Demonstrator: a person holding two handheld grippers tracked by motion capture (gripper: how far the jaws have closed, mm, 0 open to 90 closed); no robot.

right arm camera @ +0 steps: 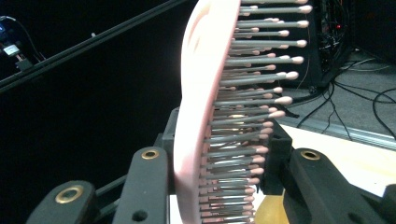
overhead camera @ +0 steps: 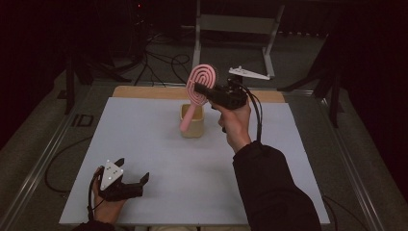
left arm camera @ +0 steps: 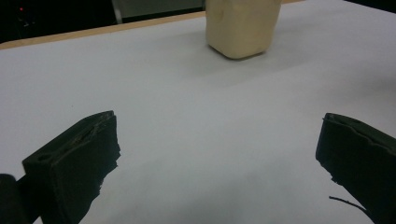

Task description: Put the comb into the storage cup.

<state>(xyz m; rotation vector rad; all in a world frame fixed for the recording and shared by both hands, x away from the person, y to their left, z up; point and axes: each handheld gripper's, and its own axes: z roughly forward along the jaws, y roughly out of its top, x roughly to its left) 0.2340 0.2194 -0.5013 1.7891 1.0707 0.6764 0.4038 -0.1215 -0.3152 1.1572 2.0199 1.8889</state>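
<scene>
**Pink brush clamped by the head, handle dipping into the cup**

So the right tongs (overhead camera: 204, 91) are clamped on the pink hairbrush (overhead camera: 201, 83), pinching it across the paddle head, one jaw on the smooth back and the other against the bristle side. You can see it nicely in the right gripper view, where the brush (right arm camera: 201, 121) stands edge-on between the jaws with the grey, ball-tipped bristles (right arm camera: 252, 84) sticking out to one side. The handle hangs down below the tongs and its tip sits in the cream cup (overhead camera: 193, 122) just underneath.

My guess on handling: it's light, stiff plastic, so weight is no issue. The back looks smooth and probably a bit slippery, while the bristles will flex and give, so a grip across the head could twist or slide if bumped. The neck, or low on the head, seems the steadier spot.

The cup looks light too and could tip if the handle pushes sideways on its rim.

The left tongs (overhead camera: 132, 179) rest on the worktop (overhead camera: 154, 144), jaws wide apart, holding nothing, well short of the cup (left arm camera: 243, 28) ahead of them.
</scene>
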